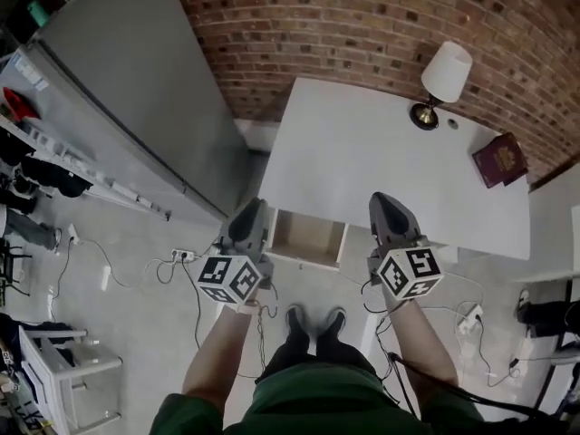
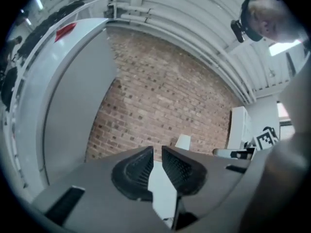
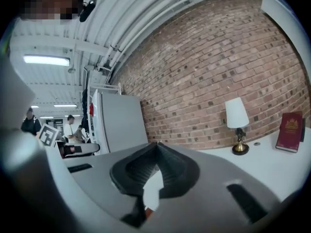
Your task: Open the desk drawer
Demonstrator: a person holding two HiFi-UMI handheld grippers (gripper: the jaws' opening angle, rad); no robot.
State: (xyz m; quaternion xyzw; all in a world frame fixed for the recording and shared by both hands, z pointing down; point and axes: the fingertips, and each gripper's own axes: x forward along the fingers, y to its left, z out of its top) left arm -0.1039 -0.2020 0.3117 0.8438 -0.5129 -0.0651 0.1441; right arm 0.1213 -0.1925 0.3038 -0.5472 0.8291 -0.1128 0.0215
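Note:
The white desk (image 1: 390, 161) stands against a brick wall. Its drawer (image 1: 308, 236) is pulled out at the front left and looks empty inside. My left gripper (image 1: 253, 208) hangs just left of the drawer's front corner, touching nothing. In the left gripper view, the left gripper (image 2: 157, 152) shows a narrow gap between its jaws with nothing in it. My right gripper (image 1: 387, 199) hovers over the desk's front edge, right of the drawer. In the right gripper view, the right gripper (image 3: 156, 147) has its tips together and holds nothing.
A white-shaded lamp (image 1: 442, 80) and a dark red book (image 1: 500, 159) sit at the desk's back right. A tall grey cabinet (image 1: 136, 89) stands to the left. A power strip (image 1: 181, 255) and cables lie on the floor near my shoes (image 1: 313, 320).

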